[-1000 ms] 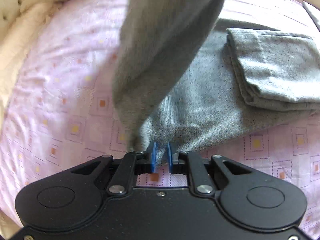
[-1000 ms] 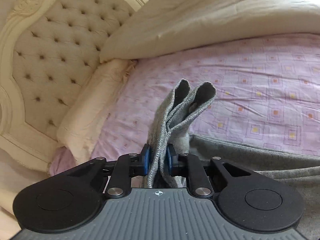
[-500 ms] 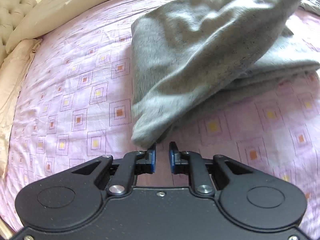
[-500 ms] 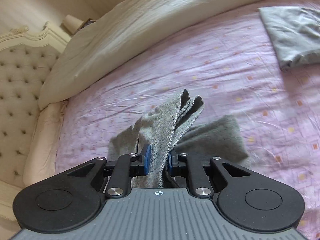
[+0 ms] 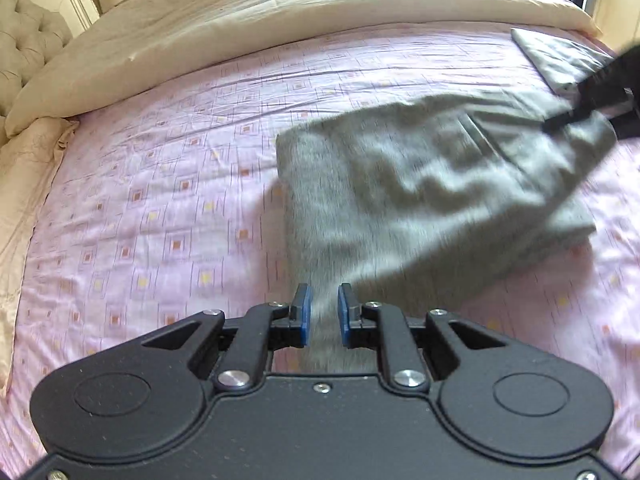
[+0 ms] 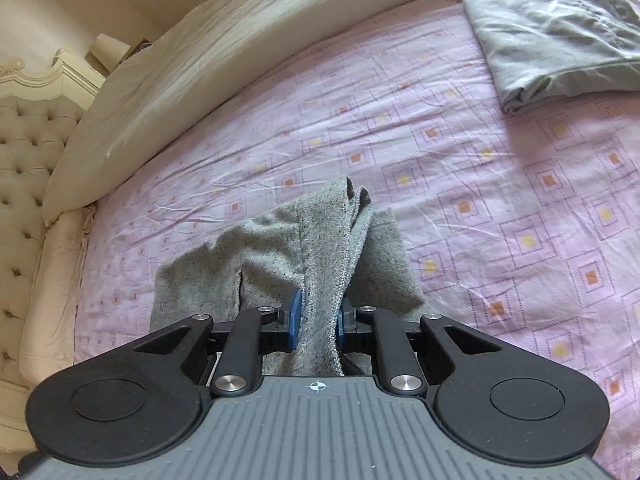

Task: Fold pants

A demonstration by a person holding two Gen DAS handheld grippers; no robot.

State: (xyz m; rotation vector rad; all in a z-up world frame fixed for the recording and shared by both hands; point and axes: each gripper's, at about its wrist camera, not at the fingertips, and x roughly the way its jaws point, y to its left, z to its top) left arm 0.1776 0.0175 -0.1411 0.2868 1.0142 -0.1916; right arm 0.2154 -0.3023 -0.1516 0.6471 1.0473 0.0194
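Two claws, both on the grey pants. Right claw (image 6: 316, 324) pinches a bunched edge of several layers w/ blue pads pressed on it. Left claw (image 5: 323, 316) has grey fabric running between its pads, which are only a little apart; contact looks light and blurred, can't tell if it truly grips.

Pants (image 5: 420, 200) lie mid-bed on the pink patterned sheet (image 5: 160, 200), right of centre in the left view. Already doubled into a thick wad, top flap not yet flat, its far right corner held up by the right claw (image 5: 560, 122).

Progress, my read: most folds done; left to do is lay the flap down, let go, maybe square it up.

Left view shows the whole bundle and the other claw on it. Right view shows only the pinched edge close up, plus a second folded grey garment (image 6: 560, 40) far right, and the cream duvet (image 6: 240, 40) and tufted headboard (image 6: 28, 152) at left.
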